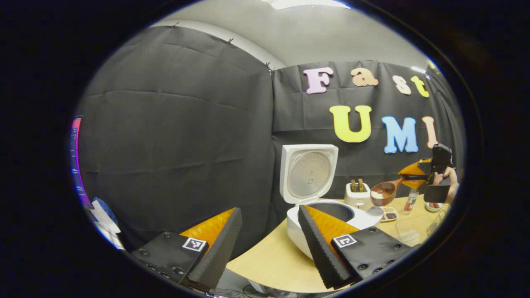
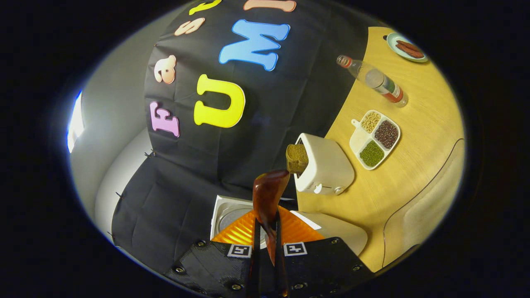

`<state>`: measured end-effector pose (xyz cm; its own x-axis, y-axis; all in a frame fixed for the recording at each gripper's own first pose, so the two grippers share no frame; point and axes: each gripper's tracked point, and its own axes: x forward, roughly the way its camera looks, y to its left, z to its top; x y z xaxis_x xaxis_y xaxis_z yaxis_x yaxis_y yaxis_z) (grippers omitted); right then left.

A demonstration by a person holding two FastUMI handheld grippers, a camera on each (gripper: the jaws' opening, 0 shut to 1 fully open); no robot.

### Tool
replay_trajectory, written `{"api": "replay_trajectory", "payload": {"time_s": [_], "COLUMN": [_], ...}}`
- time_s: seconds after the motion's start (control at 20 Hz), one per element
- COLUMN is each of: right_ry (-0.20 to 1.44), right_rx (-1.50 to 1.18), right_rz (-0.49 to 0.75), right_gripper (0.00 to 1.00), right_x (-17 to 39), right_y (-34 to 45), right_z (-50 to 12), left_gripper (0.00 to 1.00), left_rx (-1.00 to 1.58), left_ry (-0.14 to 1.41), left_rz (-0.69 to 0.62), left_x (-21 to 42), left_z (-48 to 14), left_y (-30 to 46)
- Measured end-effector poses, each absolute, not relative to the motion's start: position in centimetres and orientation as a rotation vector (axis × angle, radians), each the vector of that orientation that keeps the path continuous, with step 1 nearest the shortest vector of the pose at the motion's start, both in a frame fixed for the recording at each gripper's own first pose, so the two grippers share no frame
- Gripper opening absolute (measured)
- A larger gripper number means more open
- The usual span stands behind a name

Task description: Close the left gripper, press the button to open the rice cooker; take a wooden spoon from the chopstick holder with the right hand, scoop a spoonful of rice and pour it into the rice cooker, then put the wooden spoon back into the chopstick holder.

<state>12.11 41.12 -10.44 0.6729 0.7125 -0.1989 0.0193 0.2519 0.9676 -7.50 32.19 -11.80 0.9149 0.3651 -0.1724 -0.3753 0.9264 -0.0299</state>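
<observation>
— Where is the wooden spoon [image 1: 385,193]?
— Clamped by its handle in the right gripper [image 2: 267,252] jaws, its bowl apparently holding rice, above the table [image 1: 265,258] between the chopstick holder [image 1: 357,194] and the sectioned dish [image 2: 376,138].
— And the rice cooker [image 1: 327,215]?
— Lid raised; the left gripper [image 1: 267,244] jaws stand apart before it.

place: staged kitchen booth | cues: black cloth wall [image 1: 174,124], wooden table [image 2: 414,136], rice cooker [image 1: 314,194]

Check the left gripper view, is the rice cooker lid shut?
No, the rice cooker has its lid standing upright, with the dark inner pot exposed below it.
</observation>
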Motion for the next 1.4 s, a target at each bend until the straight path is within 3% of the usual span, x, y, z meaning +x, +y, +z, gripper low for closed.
{"api": "replay_trajectory", "payload": {"time_s": [0.55, 0.75, 0.9, 0.95, 1.4], "right_ry": [0.802, 0.776, 0.724, 0.699, 0.48], "right_rx": [1.056, 0.863, 0.713, 0.664, 0.168], "right_rz": [0.652, 0.669, 0.704, 0.719, 0.822], "right_gripper": [0.13, 0.14, 0.14, 0.13, 0.13], "right_x": [12.6, 13.0, 12.9, 12.9, 11.8], "right_y": [53.0, 55.6, 56.6, 56.9, 58.8], "right_z": [-12.3, -13.9, -13.7, -13.3, -12.6], "left_gripper": [0.95, 0.96, 0.92, 0.96, 0.96], "left_rx": [-0.099, -0.104, -0.103, -0.104, -0.106], "left_ry": [0.23, 0.251, 0.277, 0.283, 0.292], "left_rz": [0.48, 0.517, 0.535, 0.539, 0.536], "left_x": [-10.9, -12.2, -12.7, -12.9, -12.4], "left_z": [-14.5, -15.6, -16.8, -17.1, -17.8], "left_y": [35.5, 36.8, 37.5, 37.6, 37.4]}}
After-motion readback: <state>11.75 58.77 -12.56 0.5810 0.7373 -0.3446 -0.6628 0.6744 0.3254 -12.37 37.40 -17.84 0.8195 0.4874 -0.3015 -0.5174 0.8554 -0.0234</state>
